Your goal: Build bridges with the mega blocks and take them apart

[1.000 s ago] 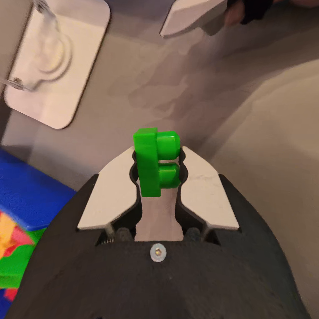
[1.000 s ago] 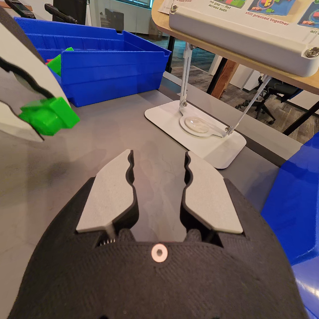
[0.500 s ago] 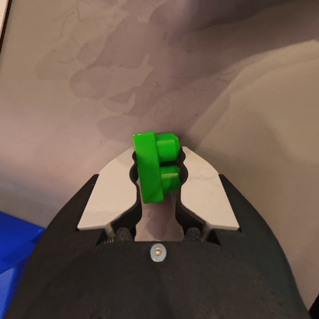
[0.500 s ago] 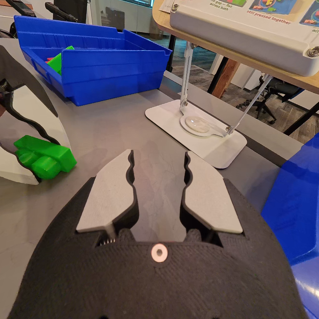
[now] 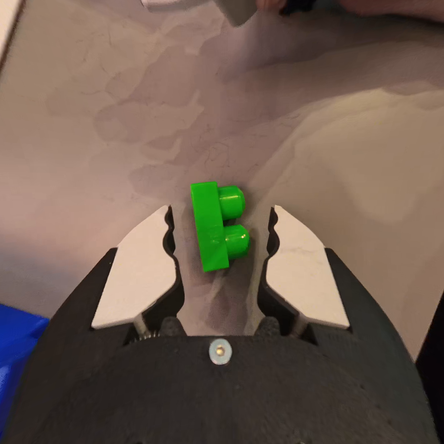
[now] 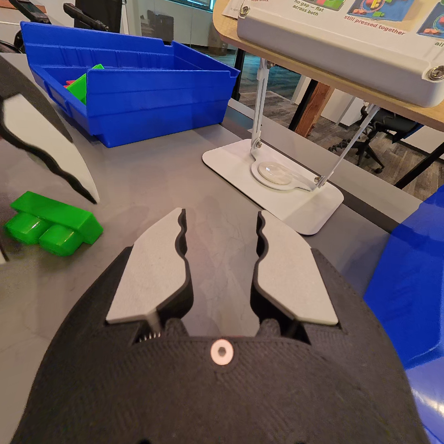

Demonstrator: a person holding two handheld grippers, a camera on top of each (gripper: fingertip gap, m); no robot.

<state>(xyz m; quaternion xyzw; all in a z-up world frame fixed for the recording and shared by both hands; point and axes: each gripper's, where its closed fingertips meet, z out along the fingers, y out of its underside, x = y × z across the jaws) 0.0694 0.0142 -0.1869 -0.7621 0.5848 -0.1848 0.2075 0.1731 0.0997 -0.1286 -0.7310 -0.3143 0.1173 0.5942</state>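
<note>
- Left gripper (image 5: 221, 209): its two fingers are seen spread wide above the grey table (image 5: 96, 120); bare table shows on either side of the block lying between them, so nothing is pinched.
- Green block (image 5: 211, 228): it is seen lying on its side on the table between the left fingers, touched by neither pad; its two round studs are pointed toward the right-hand finger.
- Right gripper (image 6: 221, 213): its fingers are held apart with only bare table between them; nothing is gripped.
- In the right wrist view the same green block (image 6: 52, 221) is seen resting on the table, off to the left of the right gripper, with one finger (image 6: 48, 149) of the left gripper poised just above it.
- Farther back, a white stand base (image 6: 276, 192) is set on the table, right of centre.
- A blue bin (image 6: 144, 96) is placed at the far left; green and red pieces are partly visible inside.
- A second blue bin wall (image 6: 408, 288) is seen at the right edge.
</note>
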